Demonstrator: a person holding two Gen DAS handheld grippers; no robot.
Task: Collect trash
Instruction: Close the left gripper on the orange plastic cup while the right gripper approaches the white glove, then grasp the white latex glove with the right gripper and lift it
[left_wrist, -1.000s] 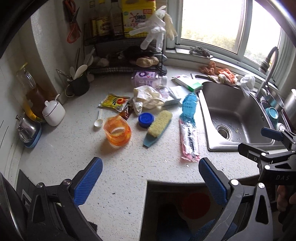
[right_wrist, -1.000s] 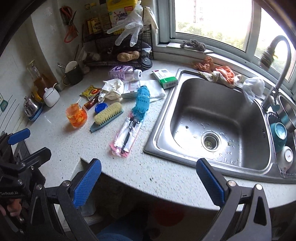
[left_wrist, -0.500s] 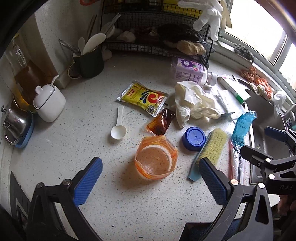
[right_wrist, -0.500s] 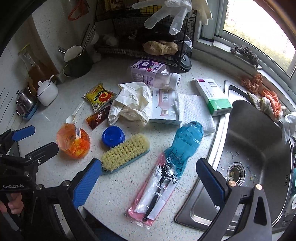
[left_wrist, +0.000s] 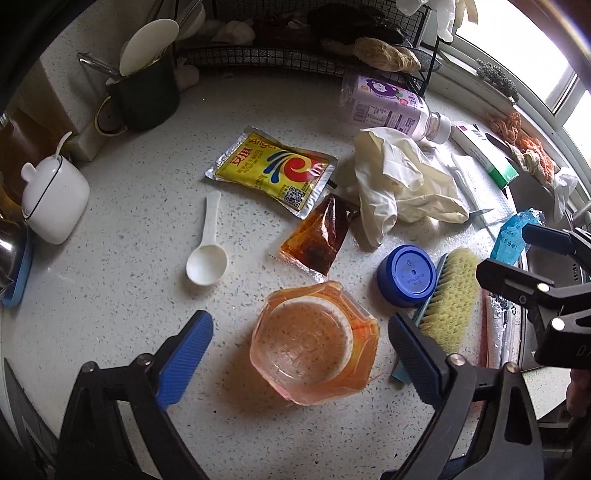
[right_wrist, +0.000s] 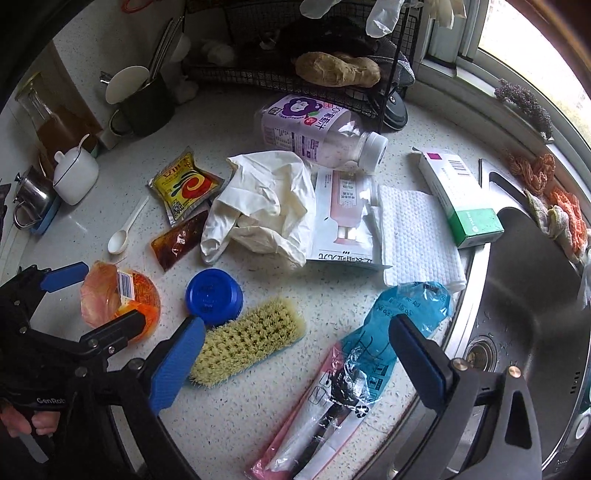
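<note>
Trash lies on the speckled counter. An orange plastic cup sits between the open fingers of my left gripper, untouched; it also shows in the right wrist view. Behind it lie a blue lid, a brown sauce packet, a yellow packet, a white spoon and a crumpled glove. My right gripper is open above a pink and blue wrapper, beside a scrub brush. A purple bottle lies on its side.
A steel sink is at the right. A wire rack and a dark utensil mug stand at the back. A white sugar pot and small kettle stand left. A green-white box and paper towel lie near the sink.
Both grippers have moved forward and down over the counter. The left now brackets the orange cup; the right now hangs over the wrapper and brush. Both stay open.
</note>
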